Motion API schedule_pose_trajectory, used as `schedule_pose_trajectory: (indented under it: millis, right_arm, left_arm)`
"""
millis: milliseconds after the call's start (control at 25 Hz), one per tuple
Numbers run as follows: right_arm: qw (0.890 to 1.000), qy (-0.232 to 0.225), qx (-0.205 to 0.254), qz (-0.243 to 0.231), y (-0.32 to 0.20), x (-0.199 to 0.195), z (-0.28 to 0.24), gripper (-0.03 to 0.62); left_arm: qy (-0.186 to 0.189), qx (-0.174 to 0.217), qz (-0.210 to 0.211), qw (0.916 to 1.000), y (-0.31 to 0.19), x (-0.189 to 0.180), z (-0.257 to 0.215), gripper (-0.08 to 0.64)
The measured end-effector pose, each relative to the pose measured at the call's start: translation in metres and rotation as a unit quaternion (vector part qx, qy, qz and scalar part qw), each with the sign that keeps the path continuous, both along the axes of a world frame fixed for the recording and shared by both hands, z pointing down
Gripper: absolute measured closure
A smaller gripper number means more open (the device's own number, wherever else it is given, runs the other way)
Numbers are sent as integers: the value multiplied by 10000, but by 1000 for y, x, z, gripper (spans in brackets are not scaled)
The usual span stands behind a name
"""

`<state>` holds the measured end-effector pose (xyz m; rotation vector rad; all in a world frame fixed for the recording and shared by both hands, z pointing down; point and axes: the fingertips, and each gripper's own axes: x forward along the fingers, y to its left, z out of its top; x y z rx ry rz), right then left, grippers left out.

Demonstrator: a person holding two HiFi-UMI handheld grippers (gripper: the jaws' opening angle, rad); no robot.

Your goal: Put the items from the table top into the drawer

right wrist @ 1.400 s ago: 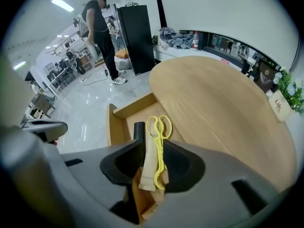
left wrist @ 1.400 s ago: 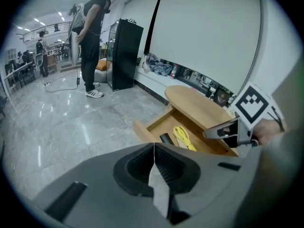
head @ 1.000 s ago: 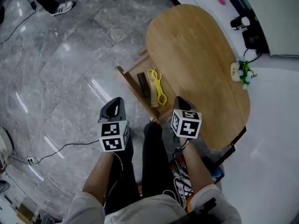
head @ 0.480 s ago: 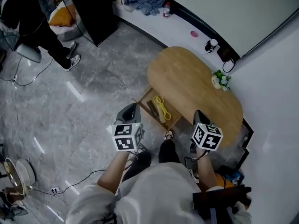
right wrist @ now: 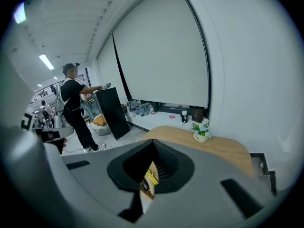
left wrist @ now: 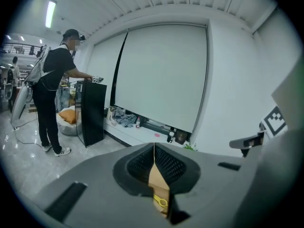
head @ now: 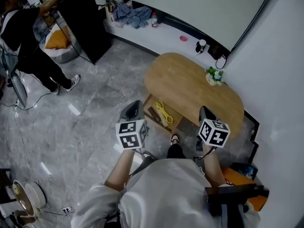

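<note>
The left hand-held gripper [head: 133, 109] and right hand-held gripper [head: 205, 113] are clenched, nothing between the jaws. The yellow scissors [head: 162, 110] lie in the open drawer [head: 147, 103] beside a dark item [head: 153, 114] at the edge of the wooden surface [head: 190, 87].

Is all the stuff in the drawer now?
Mostly done: the yellow scissors and a dark item lie in the open drawer. In hand: nothing; left tool and right tool are both shut and empty. Left: only a small potted plant stands on the table, and the drawer isn't pushed shut.
</note>
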<state>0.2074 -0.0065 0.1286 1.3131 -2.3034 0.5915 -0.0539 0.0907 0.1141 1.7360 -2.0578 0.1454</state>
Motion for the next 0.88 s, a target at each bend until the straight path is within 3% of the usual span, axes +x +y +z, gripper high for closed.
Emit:
schedule_pose_trajectory:
  millis: [880]
  right_arm:
    - [9996,54,244,-89,-21,-1,-22,600]
  left_arm:
    - [92,61,-90,9999,-16,0,-5,549]
